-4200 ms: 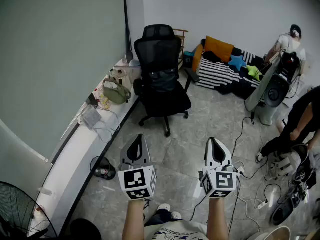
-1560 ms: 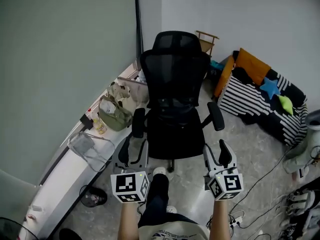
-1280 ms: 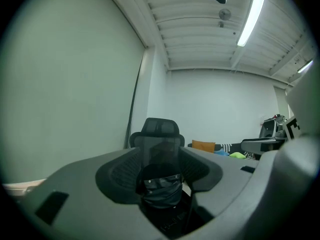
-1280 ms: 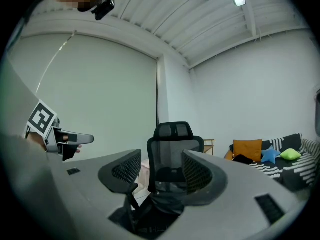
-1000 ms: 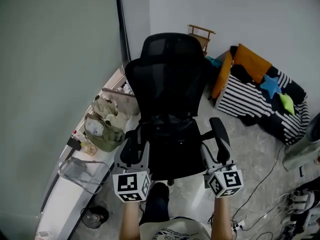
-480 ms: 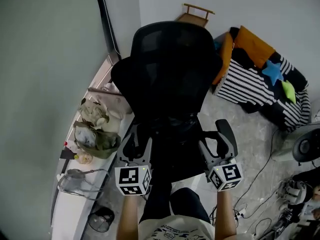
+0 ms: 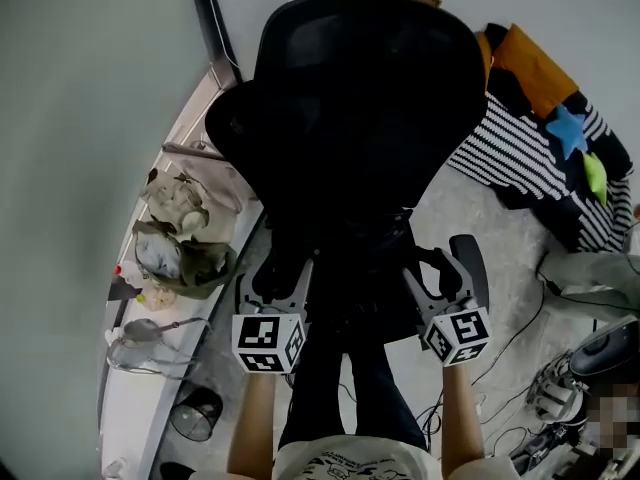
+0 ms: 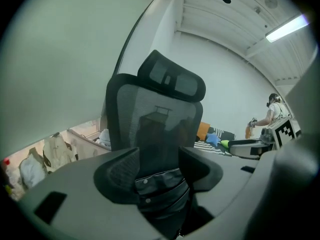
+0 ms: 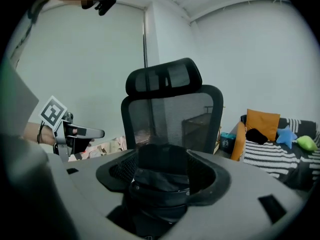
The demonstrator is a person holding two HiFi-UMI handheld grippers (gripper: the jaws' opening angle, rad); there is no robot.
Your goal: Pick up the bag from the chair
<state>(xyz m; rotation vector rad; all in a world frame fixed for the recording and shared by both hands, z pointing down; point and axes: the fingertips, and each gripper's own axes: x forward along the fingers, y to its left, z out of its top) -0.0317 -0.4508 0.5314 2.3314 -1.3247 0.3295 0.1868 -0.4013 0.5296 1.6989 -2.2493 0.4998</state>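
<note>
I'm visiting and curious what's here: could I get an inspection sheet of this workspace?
Surface: grey tiled floor; white ledge along the wall.
Job's things: black bag on the black chair, not yet gripped.
Clutter: green satchel and wire basket on the ledge.
Grippers: left gripper open; right gripper open, its jaws have just been opening; bag shows in both gaps, unpinched.
Cables: cord on the floor.
Surroundings: striped mattress, orange cushion.
</note>
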